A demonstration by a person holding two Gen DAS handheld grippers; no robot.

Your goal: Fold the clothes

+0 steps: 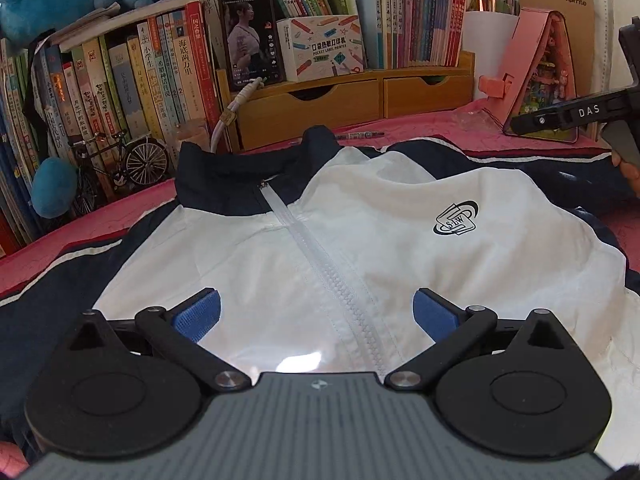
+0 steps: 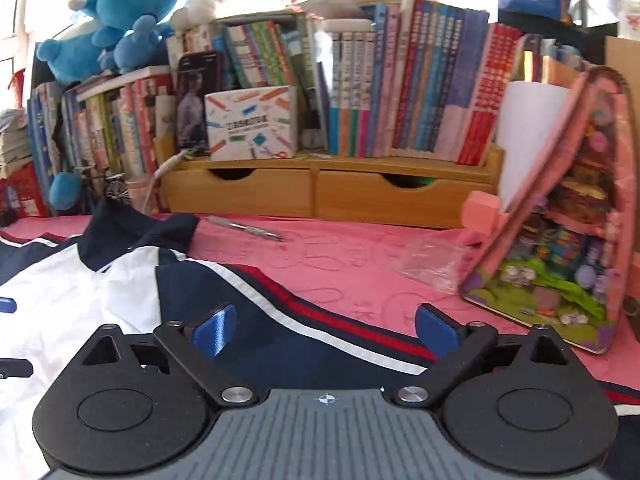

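Note:
A white and navy zip-up jacket lies face up on the pink cloth, collar toward the books, with a black logo on the chest. My left gripper hovers open over the zipper near the hem, nothing between its blue pads. In the right wrist view the jacket's navy sleeve with red and white stripes runs across the pink cloth. My right gripper stands open over that sleeve, with no cloth pinched between its pads. The right gripper's black body shows at the right edge of the left wrist view.
A wooden drawer unit with books and a propped phone stands behind the collar. A pink house-shaped toy stands at the right. A pen and a clear plastic wrapper lie on the pink cloth. A model bicycle is at the left.

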